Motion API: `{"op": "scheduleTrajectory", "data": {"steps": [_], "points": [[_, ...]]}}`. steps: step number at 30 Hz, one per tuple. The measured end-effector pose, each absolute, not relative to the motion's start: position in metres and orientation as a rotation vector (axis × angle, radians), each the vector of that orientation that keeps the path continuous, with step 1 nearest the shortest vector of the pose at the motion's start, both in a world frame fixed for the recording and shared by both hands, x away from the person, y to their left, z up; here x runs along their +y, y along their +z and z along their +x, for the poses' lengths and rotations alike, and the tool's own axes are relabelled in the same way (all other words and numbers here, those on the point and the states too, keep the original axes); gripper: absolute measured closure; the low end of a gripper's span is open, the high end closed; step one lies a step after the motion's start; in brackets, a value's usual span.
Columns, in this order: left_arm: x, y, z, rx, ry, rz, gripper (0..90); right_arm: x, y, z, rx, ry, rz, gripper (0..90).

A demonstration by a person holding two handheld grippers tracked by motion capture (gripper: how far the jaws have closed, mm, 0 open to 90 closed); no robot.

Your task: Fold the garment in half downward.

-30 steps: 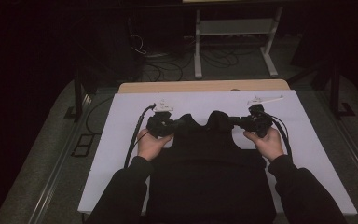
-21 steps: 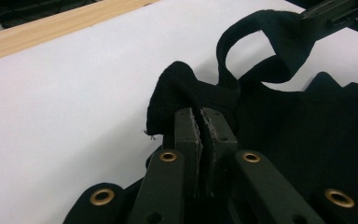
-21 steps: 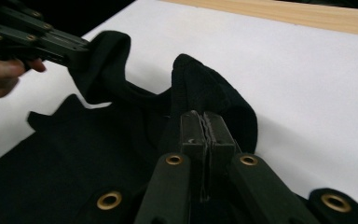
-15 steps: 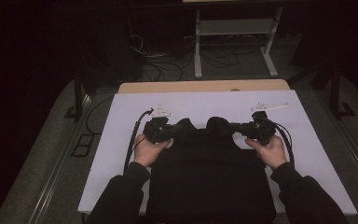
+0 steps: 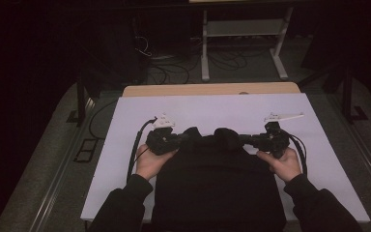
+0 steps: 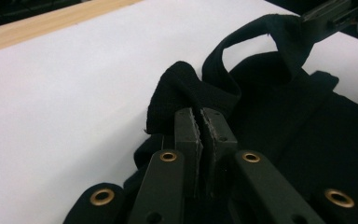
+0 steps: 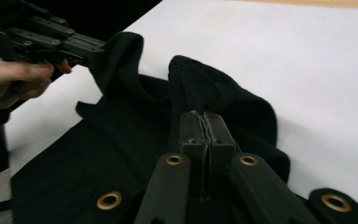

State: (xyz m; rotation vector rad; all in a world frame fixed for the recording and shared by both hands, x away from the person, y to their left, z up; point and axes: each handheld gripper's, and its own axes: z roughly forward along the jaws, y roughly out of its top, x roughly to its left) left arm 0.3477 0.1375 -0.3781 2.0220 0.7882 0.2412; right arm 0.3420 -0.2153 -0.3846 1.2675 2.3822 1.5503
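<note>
Two grippers pinch the black garment [image 5: 220, 188] at its far edge: left gripper [image 6: 200, 128] and right gripper [image 7: 204, 127] clamped on cloth, garment lying flat on the table [image 5: 125, 145] toward the person.

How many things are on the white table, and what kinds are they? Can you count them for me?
Black garment: 1
Grippers, left gripper and right gripper, each pinching the garment's top edge: 2
Hands, left hand and right hand: 2
Total: 5, all over the white table.
</note>
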Motion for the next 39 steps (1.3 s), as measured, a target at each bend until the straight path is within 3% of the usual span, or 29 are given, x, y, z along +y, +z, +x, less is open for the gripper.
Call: {"op": "scheduleTrajectory", "data": {"steps": [25, 39], "points": [[0.149, -0.392, 0.318, 0.814, 0.069, 1.998, 84.4, -0.217, -0.393, 0.309, 2.480, 1.557, 1.284, 86.8], [0.159, -0.394, 0.296, 0.803, 0.040, 2.025, 84.6, -0.219, -0.405, 0.289, 2.576, 1.516, 1.266, 86.9]]}}
